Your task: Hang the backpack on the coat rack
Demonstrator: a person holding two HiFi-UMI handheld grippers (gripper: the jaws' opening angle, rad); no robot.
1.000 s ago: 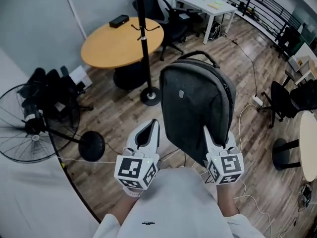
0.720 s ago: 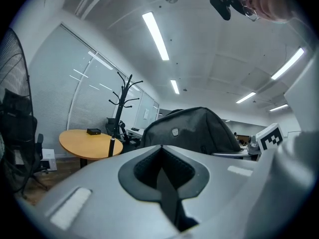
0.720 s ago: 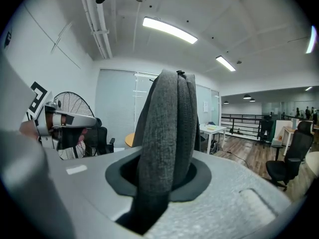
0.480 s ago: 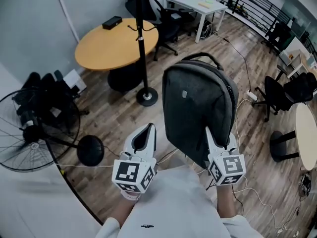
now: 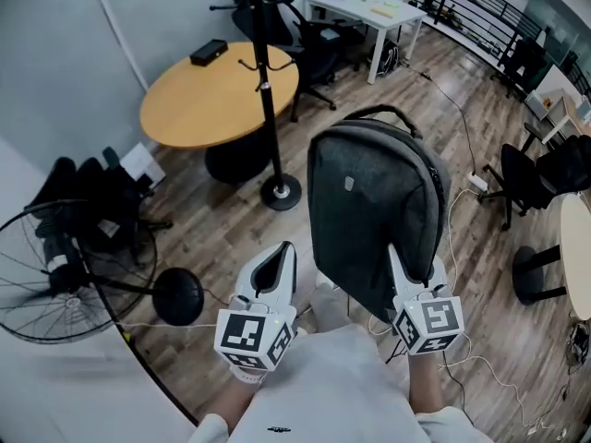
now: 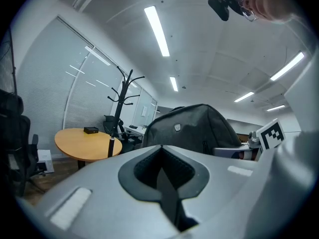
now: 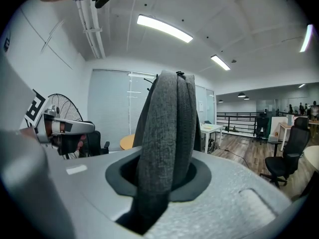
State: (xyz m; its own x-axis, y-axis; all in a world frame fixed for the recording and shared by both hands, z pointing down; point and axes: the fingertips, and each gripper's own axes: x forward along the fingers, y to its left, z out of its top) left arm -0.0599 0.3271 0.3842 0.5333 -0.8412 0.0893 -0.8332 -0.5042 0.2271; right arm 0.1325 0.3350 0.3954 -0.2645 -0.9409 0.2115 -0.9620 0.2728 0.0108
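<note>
Slightly nearer coat rack [image 5: 267, 90]: backpack [image 5: 374, 210].

- Bright, even indoor light comes from ceiling light strips [image 6: 157, 30] at the top of both gripper views, and they glare white.
- In the head view, shadows on the wooden floor [image 5: 222, 229] are soft and faint.
- All views bend at the edges, and the gripper views have dark rounded corners.
- The near shell of the left gripper [image 6: 160, 156], low in frame, is out of focus.
- The backpack [image 7: 167, 133] fabric is sharper.
</note>
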